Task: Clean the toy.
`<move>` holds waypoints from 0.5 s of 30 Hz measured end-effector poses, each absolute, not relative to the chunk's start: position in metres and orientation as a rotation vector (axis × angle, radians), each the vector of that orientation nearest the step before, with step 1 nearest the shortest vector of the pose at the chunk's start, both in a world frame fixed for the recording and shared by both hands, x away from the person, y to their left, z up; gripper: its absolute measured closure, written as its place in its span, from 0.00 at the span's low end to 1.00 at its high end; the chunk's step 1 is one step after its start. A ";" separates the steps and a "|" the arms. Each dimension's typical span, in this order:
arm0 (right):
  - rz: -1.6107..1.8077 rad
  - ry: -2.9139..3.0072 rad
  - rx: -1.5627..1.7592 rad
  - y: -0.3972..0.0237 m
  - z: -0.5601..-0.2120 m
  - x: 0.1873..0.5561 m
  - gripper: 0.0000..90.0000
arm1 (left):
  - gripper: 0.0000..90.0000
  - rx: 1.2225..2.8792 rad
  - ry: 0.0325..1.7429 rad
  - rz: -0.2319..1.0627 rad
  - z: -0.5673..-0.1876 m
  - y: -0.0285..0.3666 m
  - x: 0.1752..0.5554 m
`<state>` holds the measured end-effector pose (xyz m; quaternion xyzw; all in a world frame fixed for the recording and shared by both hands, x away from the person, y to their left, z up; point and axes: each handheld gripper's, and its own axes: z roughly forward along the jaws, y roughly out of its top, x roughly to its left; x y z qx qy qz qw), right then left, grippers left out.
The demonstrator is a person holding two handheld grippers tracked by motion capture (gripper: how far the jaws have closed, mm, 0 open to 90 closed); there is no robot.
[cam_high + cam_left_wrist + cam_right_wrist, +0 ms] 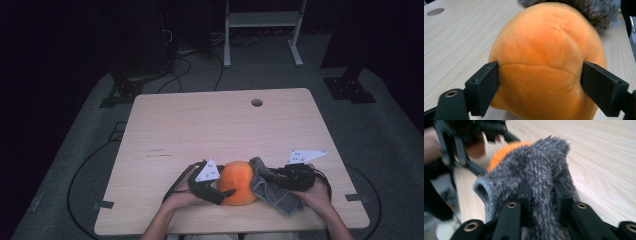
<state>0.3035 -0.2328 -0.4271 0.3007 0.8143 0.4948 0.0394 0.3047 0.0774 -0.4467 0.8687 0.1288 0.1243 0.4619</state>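
Note:
An orange plush ball rests on the wooden table near its front edge. My left gripper comes in from the left, and in the left gripper view its two black jaws press on the sides of the ball; the left gripper is shut on it. A grey furry cloth lies against the ball's right side. My right gripper is closed on a fold of that cloth, which bunches up between the jaws of the right gripper. The orange ball peeks out behind the fur.
A round cable hole sits near the table's far edge. The wide middle and back of the tabletop is bare wood. Beyond the table stand a white frame and dark stands with cables on the grey floor.

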 end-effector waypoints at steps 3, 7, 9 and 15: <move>1.555 2.479 0.949 -0.228 -0.429 0.307 0.73 | 0.19 2.143 0.296 0.329 -0.446 0.074 0.302; 1.573 2.441 1.016 -0.226 -0.435 0.309 0.79 | 0.19 2.128 0.309 0.324 -0.447 0.074 0.303; 1.555 2.415 1.071 -0.227 -0.438 0.310 0.84 | 0.19 2.116 0.328 0.321 -0.447 0.073 0.304; 1.343 2.393 1.172 -0.232 -0.446 0.314 0.86 | 0.19 2.113 0.318 0.337 -0.447 0.074 0.302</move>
